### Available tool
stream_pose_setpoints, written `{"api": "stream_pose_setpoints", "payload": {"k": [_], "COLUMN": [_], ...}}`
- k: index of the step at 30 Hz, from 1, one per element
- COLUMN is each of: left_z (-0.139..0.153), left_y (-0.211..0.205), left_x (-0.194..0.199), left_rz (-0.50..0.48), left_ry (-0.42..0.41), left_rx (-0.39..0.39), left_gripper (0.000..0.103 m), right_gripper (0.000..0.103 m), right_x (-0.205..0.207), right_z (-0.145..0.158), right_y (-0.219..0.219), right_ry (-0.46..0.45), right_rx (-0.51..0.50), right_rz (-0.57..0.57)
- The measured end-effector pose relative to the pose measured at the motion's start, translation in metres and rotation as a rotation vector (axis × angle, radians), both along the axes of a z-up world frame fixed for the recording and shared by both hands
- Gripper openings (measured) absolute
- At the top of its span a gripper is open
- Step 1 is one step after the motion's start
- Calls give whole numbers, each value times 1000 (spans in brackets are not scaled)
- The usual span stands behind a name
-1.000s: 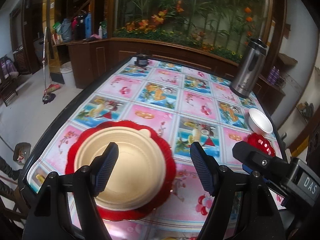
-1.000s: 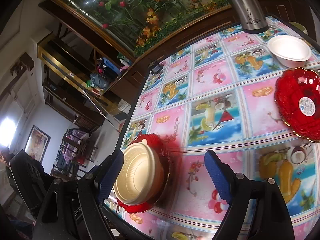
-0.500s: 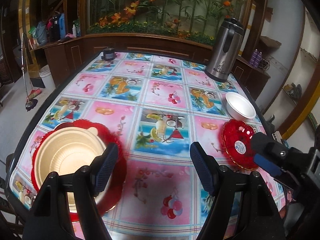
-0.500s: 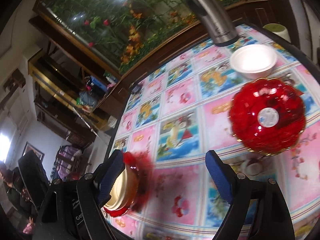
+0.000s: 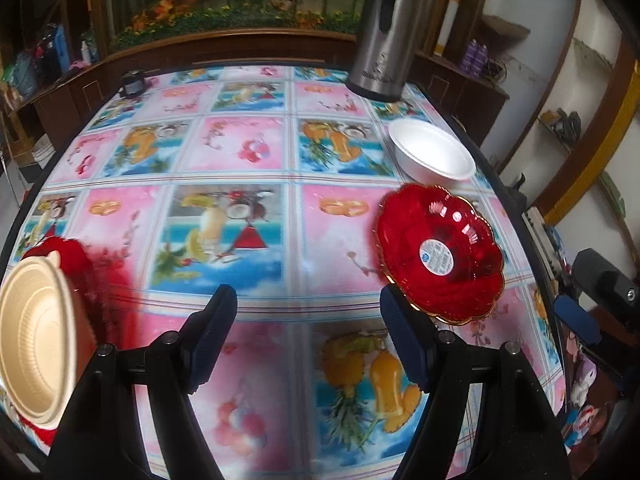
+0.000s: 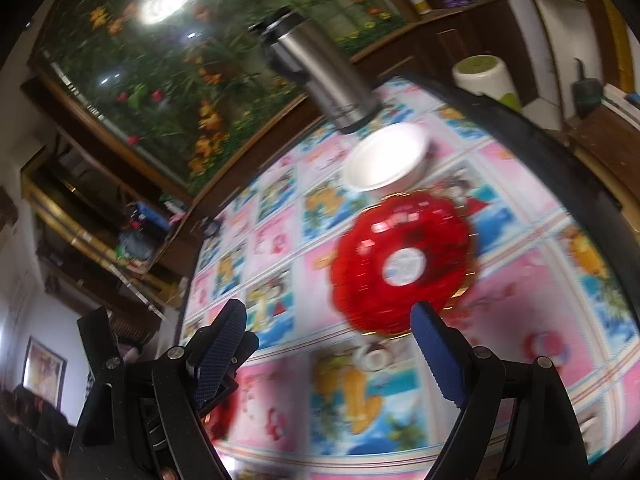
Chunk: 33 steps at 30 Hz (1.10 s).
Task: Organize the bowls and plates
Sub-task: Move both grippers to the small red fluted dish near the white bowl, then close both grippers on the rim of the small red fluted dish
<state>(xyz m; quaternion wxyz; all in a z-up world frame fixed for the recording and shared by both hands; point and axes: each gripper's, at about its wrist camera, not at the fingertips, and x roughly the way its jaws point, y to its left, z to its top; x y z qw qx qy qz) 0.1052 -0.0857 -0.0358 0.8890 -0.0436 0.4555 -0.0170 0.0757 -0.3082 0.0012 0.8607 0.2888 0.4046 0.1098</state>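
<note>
Left wrist view: fruit-print tablecloth [image 5: 256, 168], steel thermos [image 5: 384, 36] at the far edge, red plate [image 5: 440, 252] mid-right, white bowl [image 5: 432, 156] just behind it. Left gripper [image 5: 308, 336] and right gripper [image 6: 328, 356] both spread wide, holding nothing.

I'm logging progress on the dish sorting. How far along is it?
Done: a tan bowl sits on one red plate. In hand: nothing; left tool and right tool are open. Left: the second red plate and white bowl lie apart.
</note>
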Motion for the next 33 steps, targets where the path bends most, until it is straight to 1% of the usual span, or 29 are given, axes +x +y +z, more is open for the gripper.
{"api": "stream_pose_setpoints", "payload": {"k": [5, 9, 18, 23, 33], "left_z": [-14, -18, -28, -32, -43], "left_y": [-20, -28, -36, -41, -43], "left_x": [14, 19, 34, 41, 57], "left_rz": [-20, -20, -19, -27, -10], "left_ry": [37, 35, 48, 53, 71], "left_rx": [24, 44, 54, 58, 59], "left_gripper": [74, 74, 73, 73, 73], "right_gripper": [87, 87, 87, 87, 86], "right_x": [5, 13, 29, 37, 53], "right_z": [-19, -32, -51, -59, -72], "right_y": [-30, -41, -49, -53, -57], "right_ry": [48, 82, 130, 146, 179], "right_rx": [27, 33, 35, 42, 47], "right_rz": [-57, -75, -91, -95, -100]}}
